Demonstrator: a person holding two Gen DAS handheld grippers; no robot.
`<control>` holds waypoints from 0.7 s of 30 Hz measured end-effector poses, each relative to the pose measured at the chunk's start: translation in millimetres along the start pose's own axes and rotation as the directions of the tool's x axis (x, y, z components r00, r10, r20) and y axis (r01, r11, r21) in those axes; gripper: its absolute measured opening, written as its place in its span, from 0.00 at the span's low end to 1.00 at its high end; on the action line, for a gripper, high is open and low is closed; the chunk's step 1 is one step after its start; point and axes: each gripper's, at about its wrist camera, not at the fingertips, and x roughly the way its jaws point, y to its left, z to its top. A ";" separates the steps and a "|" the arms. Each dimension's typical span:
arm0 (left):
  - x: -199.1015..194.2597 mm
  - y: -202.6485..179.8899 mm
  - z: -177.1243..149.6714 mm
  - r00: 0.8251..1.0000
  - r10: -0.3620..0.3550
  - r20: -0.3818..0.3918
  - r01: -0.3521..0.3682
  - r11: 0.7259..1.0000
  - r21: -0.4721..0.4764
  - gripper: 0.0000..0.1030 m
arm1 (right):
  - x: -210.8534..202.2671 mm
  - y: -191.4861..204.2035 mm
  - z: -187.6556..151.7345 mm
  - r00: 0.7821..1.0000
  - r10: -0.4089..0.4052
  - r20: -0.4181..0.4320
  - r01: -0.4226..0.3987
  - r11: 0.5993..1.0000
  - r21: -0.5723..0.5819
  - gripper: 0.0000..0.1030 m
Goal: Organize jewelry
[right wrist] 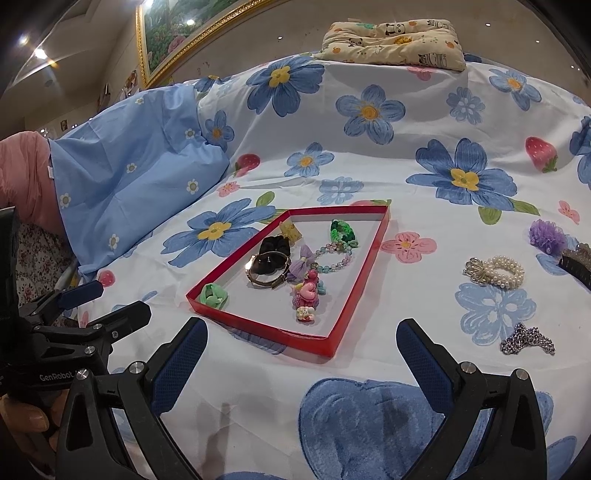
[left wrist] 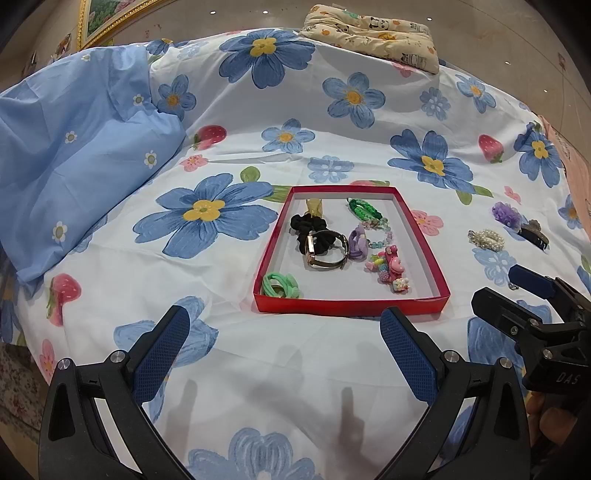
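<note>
A shallow red tray point(left wrist: 347, 305) point(right wrist: 258, 330) lies on the flowered bed sheet and holds a watch point(left wrist: 325, 251) point(right wrist: 267, 271), a black scrunchie point(left wrist: 308, 223), green hair ties point(left wrist: 280, 286) point(right wrist: 213, 294), a bead bracelet point(right wrist: 334, 258) and pink clips point(right wrist: 306, 297). Outside it to the right lie a pearl bracelet point(left wrist: 487, 240) point(right wrist: 496, 271), a purple flower clip point(left wrist: 506, 214) point(right wrist: 546, 234), a dark claw clip point(left wrist: 533, 232) point(right wrist: 576, 264) and a silver chain point(right wrist: 528, 341). My left gripper point(left wrist: 284, 328) is open just in front of the tray. My right gripper point(right wrist: 301, 341) is open over the tray's near right corner, empty.
A light blue pillow point(left wrist: 74, 162) point(right wrist: 129, 177) lies at the left. A small printed cushion point(left wrist: 373, 33) point(right wrist: 395, 42) sits at the far edge of the bed. A gold-framed picture point(right wrist: 177, 33) hangs on the wall behind.
</note>
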 end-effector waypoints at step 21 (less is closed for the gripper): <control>6.7 -5.8 1.8 1.000 -0.017 -0.017 0.017 1.000 0.008 1.00 | 1.3 -3.6 3.4 1.000 -0.004 -0.005 0.004 1.000 0.005 1.00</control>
